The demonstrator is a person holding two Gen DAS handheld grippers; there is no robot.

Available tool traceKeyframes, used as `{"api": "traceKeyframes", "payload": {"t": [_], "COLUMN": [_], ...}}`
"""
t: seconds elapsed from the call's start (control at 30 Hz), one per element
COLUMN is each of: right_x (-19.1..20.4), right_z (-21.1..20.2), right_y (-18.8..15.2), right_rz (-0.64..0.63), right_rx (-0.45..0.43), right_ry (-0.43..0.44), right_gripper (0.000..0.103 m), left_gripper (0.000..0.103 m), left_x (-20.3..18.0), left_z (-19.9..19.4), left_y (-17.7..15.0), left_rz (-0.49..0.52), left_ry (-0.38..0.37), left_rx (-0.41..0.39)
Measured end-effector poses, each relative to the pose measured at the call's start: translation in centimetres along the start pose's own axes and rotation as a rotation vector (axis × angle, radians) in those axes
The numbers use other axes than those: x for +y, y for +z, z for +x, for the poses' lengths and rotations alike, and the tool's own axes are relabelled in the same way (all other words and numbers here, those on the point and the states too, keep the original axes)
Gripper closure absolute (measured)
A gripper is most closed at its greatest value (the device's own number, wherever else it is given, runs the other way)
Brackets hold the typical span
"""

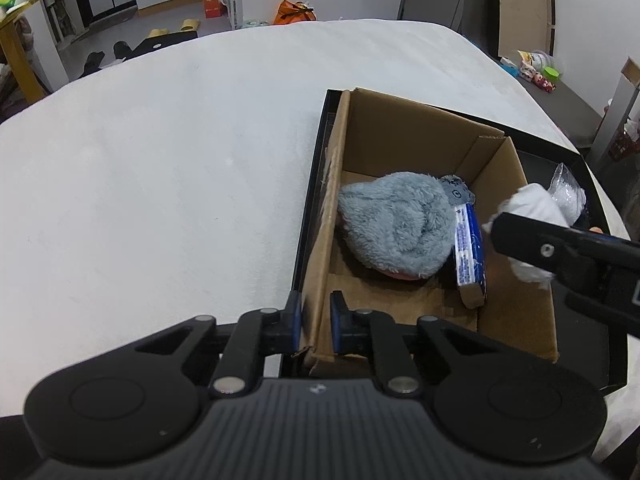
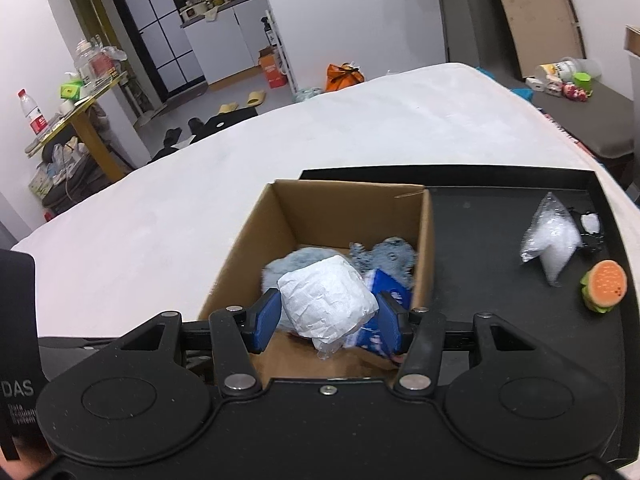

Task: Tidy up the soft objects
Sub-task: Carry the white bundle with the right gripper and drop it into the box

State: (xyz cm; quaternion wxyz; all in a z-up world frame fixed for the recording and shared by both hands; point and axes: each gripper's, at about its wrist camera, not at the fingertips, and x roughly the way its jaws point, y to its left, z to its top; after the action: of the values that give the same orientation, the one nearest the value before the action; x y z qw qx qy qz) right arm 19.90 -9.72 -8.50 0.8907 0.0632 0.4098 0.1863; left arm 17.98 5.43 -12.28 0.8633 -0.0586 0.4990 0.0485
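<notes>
A brown cardboard box (image 1: 400, 136) (image 2: 240, 248) stands on a black tray (image 2: 480, 240) on the white bed. Inside lie a grey fluffy plush (image 1: 396, 224) (image 2: 394, 254) and a blue tissue pack (image 1: 470, 252) (image 2: 394, 292). My left gripper (image 1: 316, 322) is shut on the box's near left wall. My right gripper (image 2: 328, 316) is shut on a white crumpled paper bundle (image 2: 328, 300) (image 1: 536, 204) and holds it over the box's near edge. The right gripper shows in the left wrist view (image 1: 560, 248) above the box's right wall.
On the tray right of the box lie a clear plastic bag of white filling (image 2: 552, 236), a small black and white object (image 2: 592, 226) and a squishy burger toy (image 2: 604, 286). The white bed (image 1: 160, 160) spreads left and far. Room clutter lies beyond.
</notes>
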Motion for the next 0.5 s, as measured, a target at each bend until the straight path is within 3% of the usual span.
{"api": "traceKeyframes", "payload": {"t": [0.17, 0.27, 0.5], "right_x": [1.2, 1.6, 0.2], "right_z": [0.3, 0.6, 0.1], "right_y": [0.7, 0.9, 0.5], "right_rz": [0.024, 0.044, 0.052], "right_rx": [0.016, 0.034, 0.05], "right_ry": [0.038, 0.066, 0.018], "right_gripper": [0.05, 0.041, 0.038], "left_gripper": [0.092, 0.092, 0.092], "left_x": [0.3, 0.4, 0.2], "left_z": [0.0, 0.1, 0.2], "left_y": [0.1, 0.2, 0.3], "left_rz": [-0.005, -0.003, 0.018], "left_ry": [-0.014, -0.017, -0.018], "left_rx": [0.002, 0.003, 0.011]}}
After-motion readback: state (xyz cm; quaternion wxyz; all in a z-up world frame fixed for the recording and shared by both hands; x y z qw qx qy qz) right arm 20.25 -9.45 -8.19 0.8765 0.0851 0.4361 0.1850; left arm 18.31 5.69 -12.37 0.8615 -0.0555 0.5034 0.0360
